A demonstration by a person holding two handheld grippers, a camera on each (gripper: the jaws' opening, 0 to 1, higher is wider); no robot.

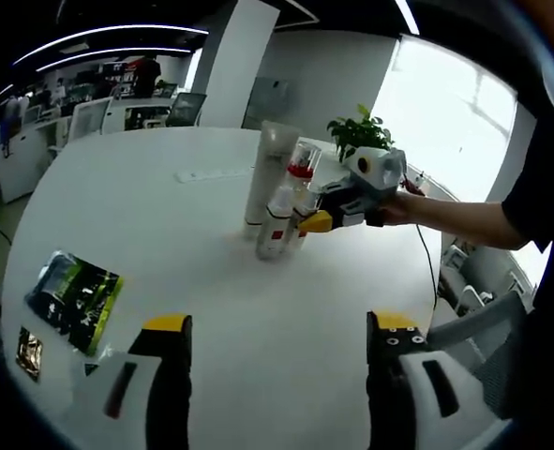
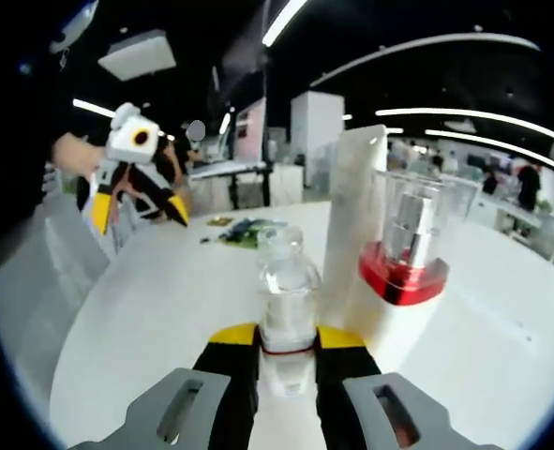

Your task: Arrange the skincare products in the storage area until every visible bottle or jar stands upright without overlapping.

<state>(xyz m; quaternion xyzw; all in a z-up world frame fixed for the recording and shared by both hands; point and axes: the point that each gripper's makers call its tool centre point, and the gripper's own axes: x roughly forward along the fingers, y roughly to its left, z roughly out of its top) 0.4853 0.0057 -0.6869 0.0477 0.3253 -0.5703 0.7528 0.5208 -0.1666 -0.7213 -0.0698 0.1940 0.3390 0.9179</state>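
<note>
Right gripper (image 2: 286, 352): pinching a small clear bottle (image 2: 287, 291) – upright on the table (image 1: 164, 216)
Left gripper (image 1: 277, 337): spread, holding nothing
Beside bottle: tall tube (image 1: 269, 173), red-collared bottle (image 2: 408, 244) – both upright

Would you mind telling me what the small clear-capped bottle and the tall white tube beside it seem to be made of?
Small bottle: probably plastic, with a glossy transparent cap you can see through. Tall white tube: likely matte plastic, opaque with soft, even shading. Neither is certain by look alone.
</note>
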